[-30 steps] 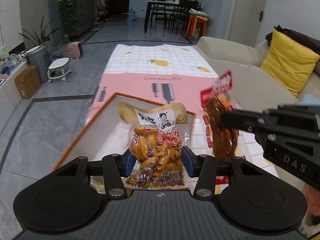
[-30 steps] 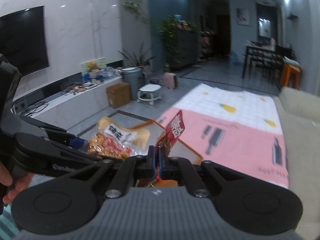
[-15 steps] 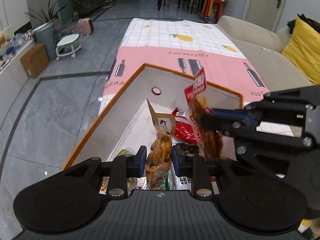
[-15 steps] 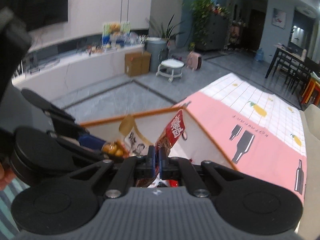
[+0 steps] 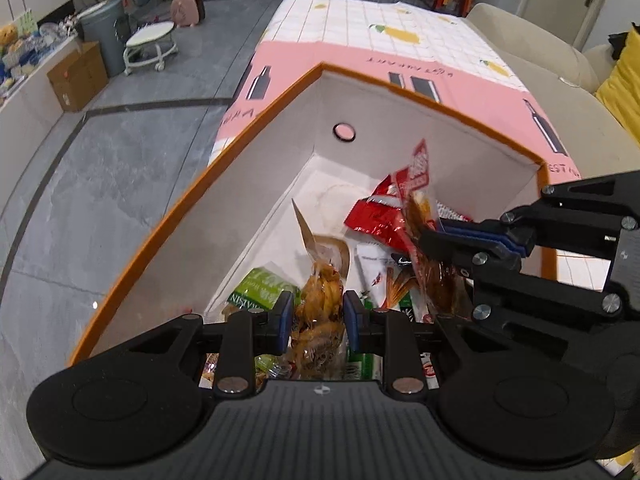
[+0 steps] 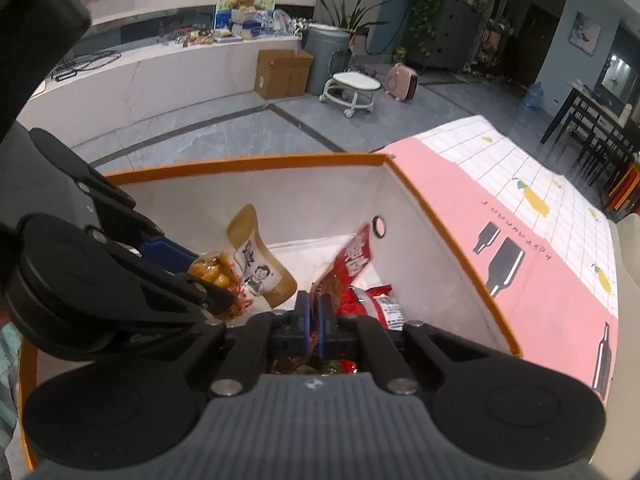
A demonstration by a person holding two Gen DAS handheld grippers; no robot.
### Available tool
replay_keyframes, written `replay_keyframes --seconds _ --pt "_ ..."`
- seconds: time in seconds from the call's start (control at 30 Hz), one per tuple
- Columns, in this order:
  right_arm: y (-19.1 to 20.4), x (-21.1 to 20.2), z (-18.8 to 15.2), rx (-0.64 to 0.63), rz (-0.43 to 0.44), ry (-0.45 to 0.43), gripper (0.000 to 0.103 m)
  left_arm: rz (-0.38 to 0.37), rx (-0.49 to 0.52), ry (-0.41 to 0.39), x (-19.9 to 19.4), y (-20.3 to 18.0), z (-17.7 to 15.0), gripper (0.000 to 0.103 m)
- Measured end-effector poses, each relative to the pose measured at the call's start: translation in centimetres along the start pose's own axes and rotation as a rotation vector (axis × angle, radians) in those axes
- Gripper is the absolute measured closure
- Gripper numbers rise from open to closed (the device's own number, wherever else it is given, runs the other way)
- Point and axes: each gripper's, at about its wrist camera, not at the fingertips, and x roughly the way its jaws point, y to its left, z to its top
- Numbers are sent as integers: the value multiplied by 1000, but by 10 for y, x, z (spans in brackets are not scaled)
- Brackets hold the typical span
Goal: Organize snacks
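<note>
Left wrist: yellow snack bag stands long axis toward 12 o'clock, above the orange-rimmed box; left gripper narrowed, pinching it. Right wrist: red-topped packet points toward 1 o'clock; right gripper clamped on it.

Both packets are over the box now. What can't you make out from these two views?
- Box floor near me: left wrist view, hidden by the left hand-held gripper body.
- Brown packet's lower end: right wrist view, hidden behind the right hand-held gripper.
- Print on the yellow packet: too small and crumpled.
</note>
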Motion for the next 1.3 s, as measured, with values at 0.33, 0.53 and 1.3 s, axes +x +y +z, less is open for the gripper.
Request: replay_keyframes --seconds 0.33,0.53,1.3 --pt "-7 20 -11 102 92 99 101 55 46 29 7 -3 1 71" --pt "-9 13 -7 120 106 102 88 94 86 11 -3 -9 4 56" --pt "-17 -135 -9 276 13 -150 39 162 89 -401 -146 -46 -8 42"
